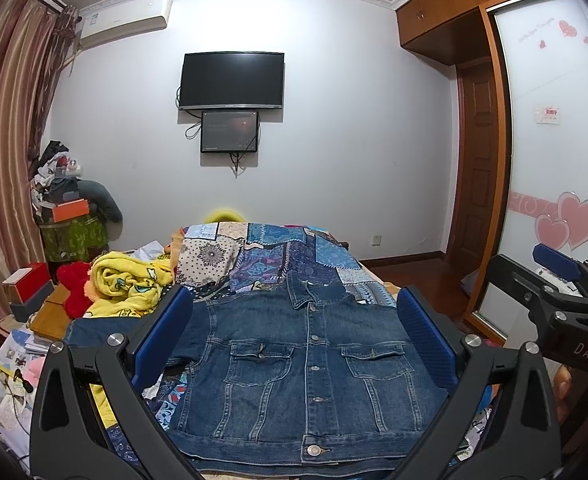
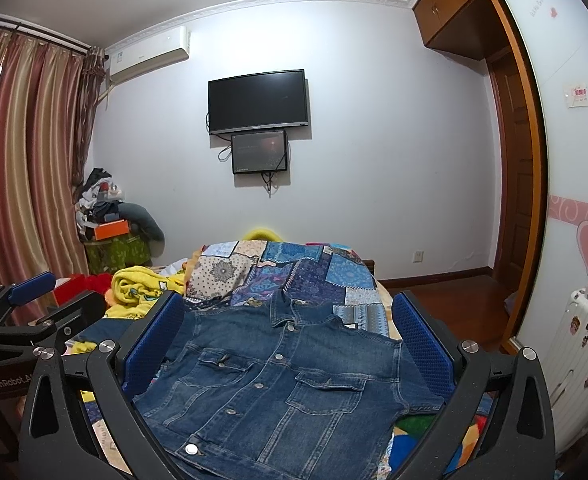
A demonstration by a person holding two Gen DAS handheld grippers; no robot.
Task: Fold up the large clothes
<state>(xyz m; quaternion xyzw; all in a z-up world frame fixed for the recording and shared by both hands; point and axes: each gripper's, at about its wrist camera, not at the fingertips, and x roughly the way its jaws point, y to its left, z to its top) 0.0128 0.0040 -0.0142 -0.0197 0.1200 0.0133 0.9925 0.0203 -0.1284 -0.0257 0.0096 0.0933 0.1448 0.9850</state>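
Observation:
A blue denim jacket (image 1: 305, 368) lies flat and buttoned, front up, on the bed, collar pointing away; it also shows in the right wrist view (image 2: 278, 380). Its sleeves look tucked under or hidden at the sides. My left gripper (image 1: 294, 336) is open and empty, held above the jacket with its blue pads (image 1: 162, 336) on either side. My right gripper (image 2: 286, 344) is open and empty too, above the jacket's right half. The right gripper shows at the right edge of the left wrist view (image 1: 553, 280), and the left gripper at the left edge of the right wrist view (image 2: 30, 296).
A patchwork quilt (image 1: 270, 256) covers the bed behind the jacket. A yellow blanket (image 1: 130, 284) and red plush lie to the left, with boxes and papers (image 1: 26, 292) beyond. A wardrobe (image 1: 553, 160) stands right; a white suitcase (image 2: 581, 344) too.

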